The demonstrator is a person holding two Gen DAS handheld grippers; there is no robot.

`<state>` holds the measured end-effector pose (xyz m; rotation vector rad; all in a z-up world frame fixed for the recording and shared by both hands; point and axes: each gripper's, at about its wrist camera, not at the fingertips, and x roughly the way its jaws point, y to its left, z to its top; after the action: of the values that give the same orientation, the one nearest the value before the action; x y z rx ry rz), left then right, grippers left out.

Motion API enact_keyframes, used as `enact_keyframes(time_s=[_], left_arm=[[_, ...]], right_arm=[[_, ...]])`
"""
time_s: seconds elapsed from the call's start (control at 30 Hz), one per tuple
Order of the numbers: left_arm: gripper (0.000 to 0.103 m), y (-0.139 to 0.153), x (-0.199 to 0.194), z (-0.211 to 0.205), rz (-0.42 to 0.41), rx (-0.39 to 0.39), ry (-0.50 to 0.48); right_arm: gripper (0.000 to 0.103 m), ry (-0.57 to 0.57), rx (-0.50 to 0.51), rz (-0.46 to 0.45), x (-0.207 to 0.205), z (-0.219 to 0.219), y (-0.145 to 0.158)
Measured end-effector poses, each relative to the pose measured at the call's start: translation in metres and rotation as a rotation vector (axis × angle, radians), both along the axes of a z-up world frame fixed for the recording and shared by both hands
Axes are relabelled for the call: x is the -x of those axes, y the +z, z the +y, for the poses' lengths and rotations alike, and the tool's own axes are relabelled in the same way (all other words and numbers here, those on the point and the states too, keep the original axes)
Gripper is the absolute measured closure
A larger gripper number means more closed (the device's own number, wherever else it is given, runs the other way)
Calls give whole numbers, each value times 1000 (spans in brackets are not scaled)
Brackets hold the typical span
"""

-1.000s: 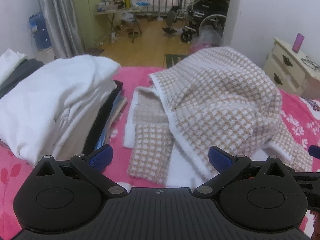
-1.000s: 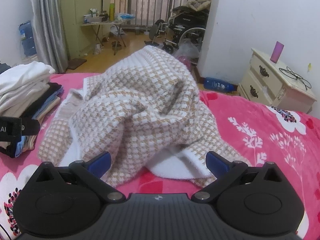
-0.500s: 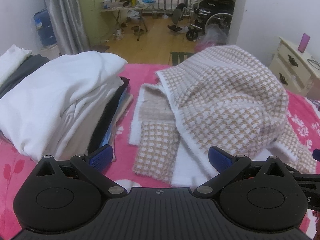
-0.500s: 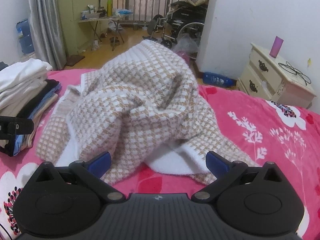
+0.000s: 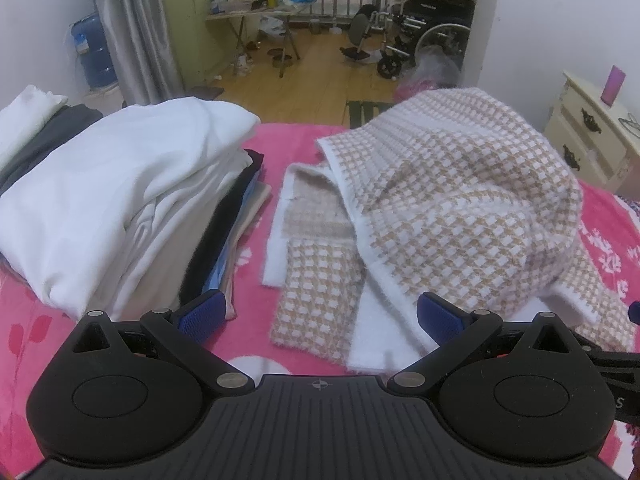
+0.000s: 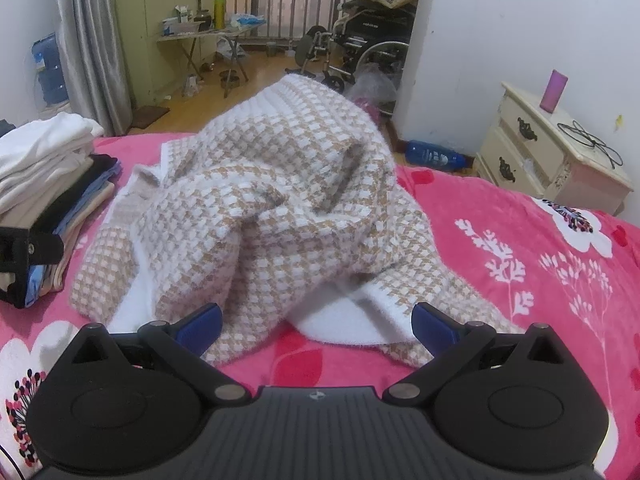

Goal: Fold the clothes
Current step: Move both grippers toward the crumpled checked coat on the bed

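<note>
Two open grippers, one crumpled sweater waiting on the pink blanket.

We see the checked sweater heaped mid-bed, right of the folded stack; it needs spreading flat first. We judge it best to take the near white-edged hem at two well-separated spots and pull it taut toward us. Our left gripper and right gripper hover near that hem, jaws spread wide, gripping nothing.

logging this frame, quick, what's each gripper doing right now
left gripper: open, holding nothing.
right gripper: open, holding nothing, just short of the houndstooth sweater.
</note>
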<state>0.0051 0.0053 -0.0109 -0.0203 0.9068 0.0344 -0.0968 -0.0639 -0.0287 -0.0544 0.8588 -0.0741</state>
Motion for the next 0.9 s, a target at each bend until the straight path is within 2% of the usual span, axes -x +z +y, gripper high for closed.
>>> enact_keyframes(time_s=[0.23, 0.43, 0.6, 0.73, 0.8, 0.9], left_arm=[[0, -2, 0, -2, 13, 2, -5], [0, 0, 4, -4, -37, 2, -29], [0, 2, 9, -3, -108, 98, -105], [0, -1, 7, -8, -112, 148, -143], [0, -5, 4, -7, -95, 210, -134], [0, -15, -6, -3, -38, 356, -162]], right_arm=[[0, 3, 0, 0, 0, 0, -1], [0, 61, 2, -15, 3, 1, -4], [0, 122, -12, -26, 4, -1, -9], [0, 152, -20, -48, 5, -9, -18], [0, 170, -41, -52, 6, -18, -25], [0, 202, -73, -57, 8, -31, -36]])
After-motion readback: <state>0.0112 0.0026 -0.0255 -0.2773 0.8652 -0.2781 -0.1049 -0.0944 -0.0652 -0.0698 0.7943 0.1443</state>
